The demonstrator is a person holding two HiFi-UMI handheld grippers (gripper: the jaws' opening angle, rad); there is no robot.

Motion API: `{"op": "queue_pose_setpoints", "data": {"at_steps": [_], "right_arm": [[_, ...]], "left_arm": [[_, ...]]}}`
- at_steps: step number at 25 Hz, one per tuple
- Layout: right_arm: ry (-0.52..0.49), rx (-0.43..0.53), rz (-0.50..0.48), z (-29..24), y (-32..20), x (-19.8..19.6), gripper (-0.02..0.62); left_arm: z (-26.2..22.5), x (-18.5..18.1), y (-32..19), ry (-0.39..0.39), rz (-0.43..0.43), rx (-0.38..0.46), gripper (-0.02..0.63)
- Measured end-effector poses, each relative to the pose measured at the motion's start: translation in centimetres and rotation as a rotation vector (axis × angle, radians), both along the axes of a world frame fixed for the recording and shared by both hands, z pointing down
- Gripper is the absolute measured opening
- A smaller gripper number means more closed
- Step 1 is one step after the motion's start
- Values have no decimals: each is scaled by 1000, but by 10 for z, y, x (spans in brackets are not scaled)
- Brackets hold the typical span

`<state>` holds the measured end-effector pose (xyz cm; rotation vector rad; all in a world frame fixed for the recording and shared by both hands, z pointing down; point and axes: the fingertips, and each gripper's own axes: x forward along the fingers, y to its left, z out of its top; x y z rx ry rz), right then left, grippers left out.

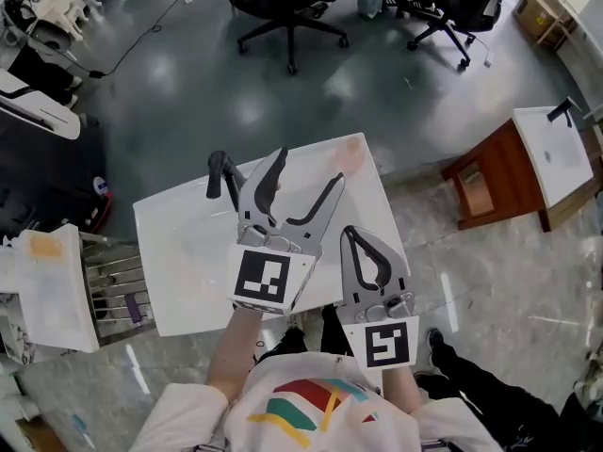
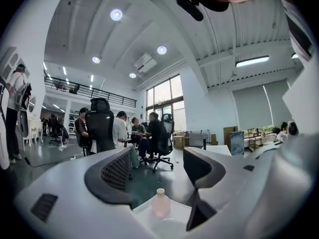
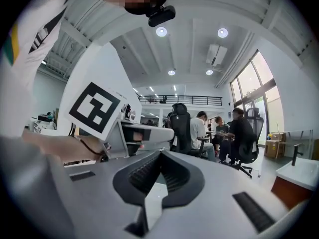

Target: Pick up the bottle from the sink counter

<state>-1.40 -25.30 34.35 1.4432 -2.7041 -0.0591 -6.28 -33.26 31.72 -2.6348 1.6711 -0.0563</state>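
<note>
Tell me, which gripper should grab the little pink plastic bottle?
Left. The left gripper has jaws apart, with the small pink plastic bottle straight ahead on the white sink counter. The right gripper is shut and farther back.

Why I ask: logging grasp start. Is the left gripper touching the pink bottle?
Apart. The left gripper view shows the bottle standing on the counter ahead of the left gripper, its open jaws clear of it on both sides.
</note>
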Motion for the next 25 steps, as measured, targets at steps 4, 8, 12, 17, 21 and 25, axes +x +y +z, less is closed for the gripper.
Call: {"op": "queue_pose_setpoints", "data": {"at_steps": [4, 8, 12, 17, 21, 25], "right_arm": [[13, -47, 17, 19, -8, 13, 12], [19, -96, 40, 40, -17, 26, 12], [22, -129, 52, 58, -27, 37, 12], [25, -177, 75, 80, -41, 48, 12], [36, -201, 89, 93, -52, 57, 12], [46, -223, 105, 108, -60, 63, 12]], "left_arm": [[33, 24, -27, -33, 61, -65, 325], [75, 46, -51, -36, 115, -162, 327], [121, 59, -79, -43, 120, -247, 353], [177, 71, -108, -82, 123, -340, 373], [214, 77, -129, -104, 115, -403, 374], [247, 82, -144, -137, 120, -450, 380]]}}
